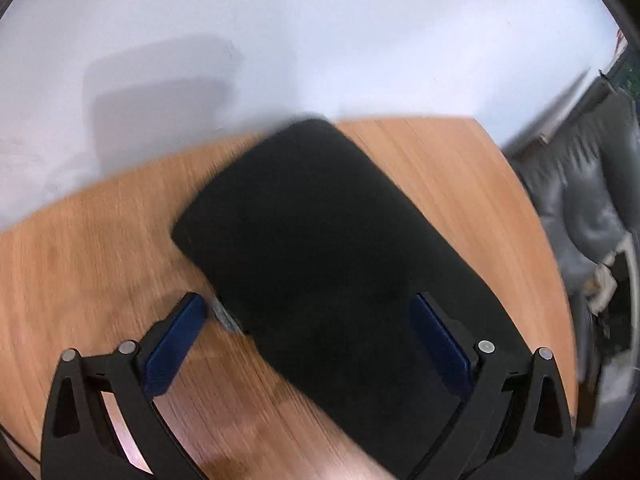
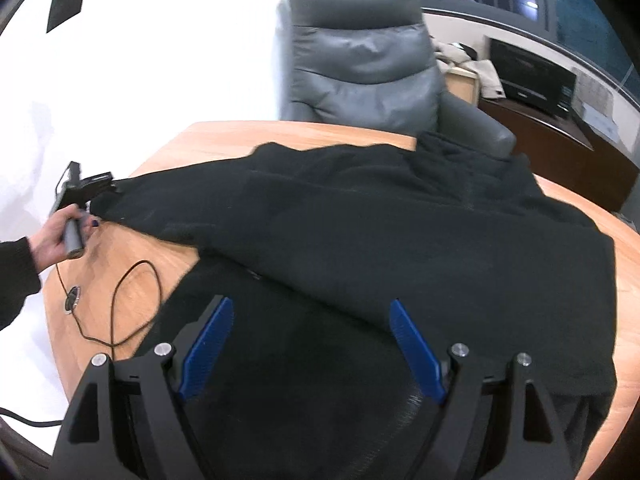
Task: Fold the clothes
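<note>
Black garment [image 2: 400, 248] spread rumpled over wooden table [image 2: 132, 256]; left gripper [image 1: 310, 312] and right gripper [image 2: 310, 320] fingers spread.

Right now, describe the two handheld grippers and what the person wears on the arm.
Both the left gripper and right gripper have matte black angular frames with triangular cut-outs, round silver pivot bolts, and two ribbed blue finger pads. Seen from the right wrist view, the left one has a grey cylindrical handle with a thin black cable trailing over the table. The sleeve is dark.
</note>
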Tool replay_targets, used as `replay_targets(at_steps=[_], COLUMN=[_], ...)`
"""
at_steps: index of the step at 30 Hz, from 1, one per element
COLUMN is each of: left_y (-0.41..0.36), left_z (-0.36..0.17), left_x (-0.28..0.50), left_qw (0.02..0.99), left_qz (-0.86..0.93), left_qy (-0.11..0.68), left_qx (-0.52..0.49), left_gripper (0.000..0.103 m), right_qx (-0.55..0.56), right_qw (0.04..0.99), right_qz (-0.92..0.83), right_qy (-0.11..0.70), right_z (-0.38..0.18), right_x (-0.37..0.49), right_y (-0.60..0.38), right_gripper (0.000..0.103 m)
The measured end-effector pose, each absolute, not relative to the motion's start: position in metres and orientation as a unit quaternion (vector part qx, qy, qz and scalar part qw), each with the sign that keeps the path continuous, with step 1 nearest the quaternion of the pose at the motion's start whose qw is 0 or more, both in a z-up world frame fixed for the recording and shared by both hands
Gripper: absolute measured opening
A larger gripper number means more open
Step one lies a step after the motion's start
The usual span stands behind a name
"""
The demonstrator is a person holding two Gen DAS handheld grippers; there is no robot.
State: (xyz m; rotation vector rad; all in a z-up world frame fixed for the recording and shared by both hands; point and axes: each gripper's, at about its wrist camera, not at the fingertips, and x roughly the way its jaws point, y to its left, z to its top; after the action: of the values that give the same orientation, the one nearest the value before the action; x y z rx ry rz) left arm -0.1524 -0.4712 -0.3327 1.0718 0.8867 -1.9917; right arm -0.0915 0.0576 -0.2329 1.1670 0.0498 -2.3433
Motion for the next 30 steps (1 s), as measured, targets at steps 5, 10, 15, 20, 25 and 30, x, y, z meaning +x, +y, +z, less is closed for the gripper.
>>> replay_targets(at_steps=[5, 10, 15, 20, 25, 30], left_y=[-0.478, -0.489, -0.477, -0.401, -0.216, -0.027], left_z=[-0.332, -0.328, -0.296, -0.21, -0.149, -0.164], left_x=[-0.161, -0.162, -0.157, -0.165, -0.183, -0.202], left_qw=[0.378, 0.352, 0.303, 0.185, -0.003, -0.122], left_qz=[-0.774, -0.78, -0.81, -0.867, -0.903, -0.896], left_qy=[0.313, 0.342, 0.364, 0.363, 0.323, 0.282], left_qx=[0.4, 0.389, 0.346, 0.286, 0.284, 0.321], left_gripper=[0.084, 0.013, 0.009, 0.009, 0.009, 0.009], right_qx=[0.436, 0.438, 0.431, 0.378, 0.324, 0.264], right_qw=[0.26, 0.244, 0.236, 0.233, 0.23, 0.212], right_qz=[-0.862, -0.865, -0.871, -0.895, -0.915, -0.935], right_qy=[0.024, 0.008, -0.014, -0.044, -0.073, -0.104], right_z=[-0.233, -0.236, -0.234, -0.193, -0.152, -0.112], right_x=[-0.09, -0.086, -0.079, -0.068, -0.057, -0.04], right_y=[0.052, 0.068, 0.084, 0.117, 0.15, 0.203], right_gripper=[0.085, 0.085, 0.085, 0.084, 0.084, 0.084])
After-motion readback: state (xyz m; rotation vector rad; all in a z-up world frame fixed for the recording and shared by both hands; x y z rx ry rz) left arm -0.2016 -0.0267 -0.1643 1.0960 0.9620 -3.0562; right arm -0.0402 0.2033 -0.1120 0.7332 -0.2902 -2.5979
